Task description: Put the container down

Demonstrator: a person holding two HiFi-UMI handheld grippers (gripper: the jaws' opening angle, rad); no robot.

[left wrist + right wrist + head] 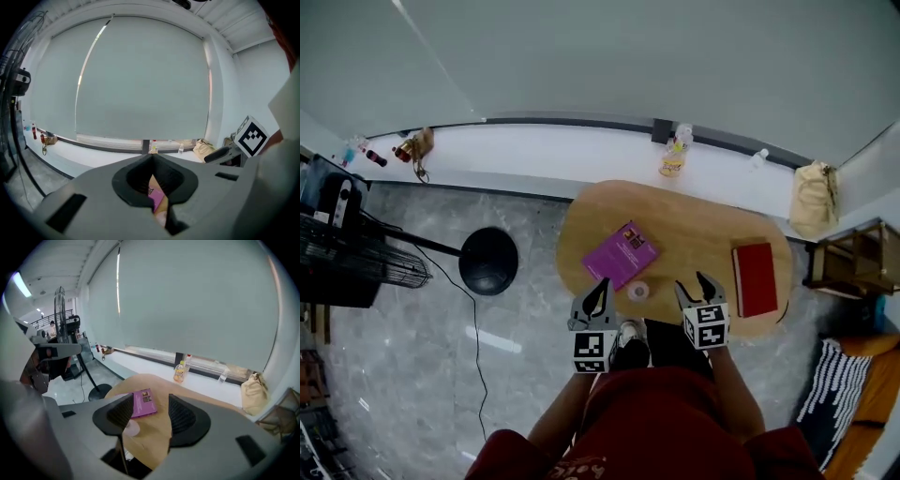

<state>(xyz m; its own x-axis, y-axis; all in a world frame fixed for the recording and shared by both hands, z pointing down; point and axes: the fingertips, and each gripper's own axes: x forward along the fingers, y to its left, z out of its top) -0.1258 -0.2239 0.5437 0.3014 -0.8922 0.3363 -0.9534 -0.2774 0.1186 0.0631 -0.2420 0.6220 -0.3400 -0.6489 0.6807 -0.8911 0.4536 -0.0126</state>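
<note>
Filling the middle of the head view, an oval wooden bench (703,230) is seen, with a purple book (621,255) lying towards its left side and a red book (755,278) near its right end. Both grippers are held over the near edge. The left gripper (601,284) is seen with its fingers drawn together at the tips and nothing between them. The fingers of the right gripper (691,281) are spread well apart, and only bare bench and the book are seen through the gap.

The container (638,291) stands on the bench between the two grippers, just in front of the purple book and touched by neither. It is judged to be light and probably thin-walled, so a gentle squeeze across its round side, low down, would be advised; a smooth wall could slip or buckle under a hard pinch.

It is shown as a small, low, round thing, pale and somewhat translucent. No lid or label can be made out.
</note>
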